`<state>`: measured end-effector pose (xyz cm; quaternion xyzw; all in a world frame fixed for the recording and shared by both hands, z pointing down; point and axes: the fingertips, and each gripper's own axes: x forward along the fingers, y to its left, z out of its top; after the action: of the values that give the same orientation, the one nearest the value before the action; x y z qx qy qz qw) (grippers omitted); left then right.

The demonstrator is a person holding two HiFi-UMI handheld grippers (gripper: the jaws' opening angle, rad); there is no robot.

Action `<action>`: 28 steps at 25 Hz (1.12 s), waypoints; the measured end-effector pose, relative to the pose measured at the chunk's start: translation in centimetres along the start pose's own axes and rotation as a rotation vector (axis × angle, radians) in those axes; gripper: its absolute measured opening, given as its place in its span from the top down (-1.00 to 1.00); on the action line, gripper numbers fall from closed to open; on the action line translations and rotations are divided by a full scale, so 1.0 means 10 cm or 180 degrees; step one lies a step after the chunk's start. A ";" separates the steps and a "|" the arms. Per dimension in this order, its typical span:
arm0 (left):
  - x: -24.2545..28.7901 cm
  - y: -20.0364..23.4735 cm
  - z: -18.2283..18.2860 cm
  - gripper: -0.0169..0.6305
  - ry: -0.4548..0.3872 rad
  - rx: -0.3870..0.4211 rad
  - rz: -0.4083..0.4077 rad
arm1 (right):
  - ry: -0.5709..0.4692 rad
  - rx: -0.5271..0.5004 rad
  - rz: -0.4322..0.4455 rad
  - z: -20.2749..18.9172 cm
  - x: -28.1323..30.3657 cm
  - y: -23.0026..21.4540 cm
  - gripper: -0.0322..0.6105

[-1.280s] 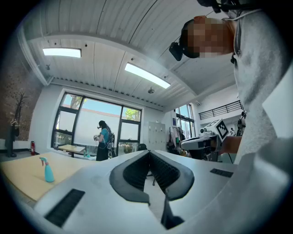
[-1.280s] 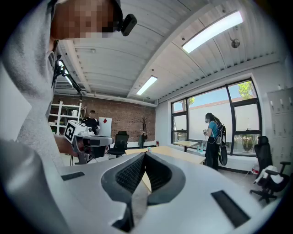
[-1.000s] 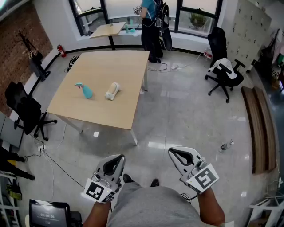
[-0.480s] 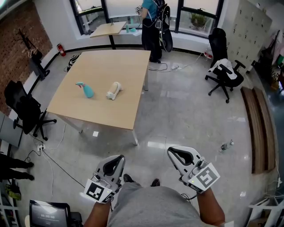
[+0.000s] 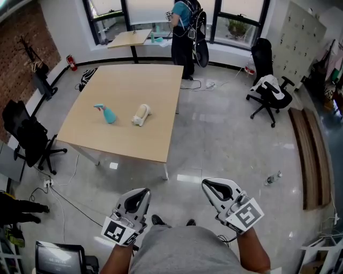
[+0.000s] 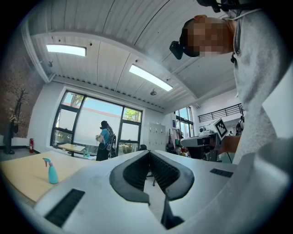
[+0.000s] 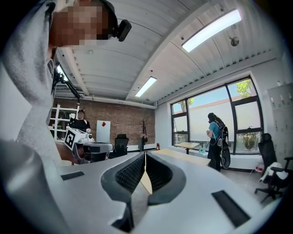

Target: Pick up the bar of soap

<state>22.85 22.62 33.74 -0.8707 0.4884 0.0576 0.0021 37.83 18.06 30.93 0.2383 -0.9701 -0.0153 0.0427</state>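
On the wooden table, well ahead of the person: bar of soap lies near a teal spray bottle, not touching. Left gripper and right gripper are at the person's waist, jaws together, nothing between them.

The head view looks steeply down from over the chest, with the left gripper and right gripper near its lower edge and the table far ahead. Each gripper view looks level along its own jaws, close up. All three share the table and the window wall.
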 end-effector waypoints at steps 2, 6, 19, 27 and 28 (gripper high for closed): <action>-0.04 0.12 0.02 0.93 -0.0004 0.0001 -0.0008 | 0.0001 -0.0020 0.0001 0.03 0.12 0.04 0.88; -0.10 0.37 0.07 0.93 -0.0017 0.0005 -0.0038 | 0.0074 -0.0043 -0.0034 0.11 0.37 0.11 0.88; -0.19 0.89 0.12 0.93 0.0057 0.0084 -0.0143 | 0.0035 0.0022 -0.0143 0.10 0.86 0.16 0.88; -0.10 0.97 0.07 0.93 0.0172 0.0085 -0.0193 | 0.0048 0.0155 -0.0132 -0.05 1.02 0.09 0.88; -0.09 0.97 0.06 0.93 0.0185 0.0082 -0.0199 | 0.0045 0.0164 -0.0131 -0.07 1.03 0.09 0.88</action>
<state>14.05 18.38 33.73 -0.8867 0.4616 0.0260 0.0009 28.43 14.05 32.41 0.2594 -0.9647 0.0105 0.0431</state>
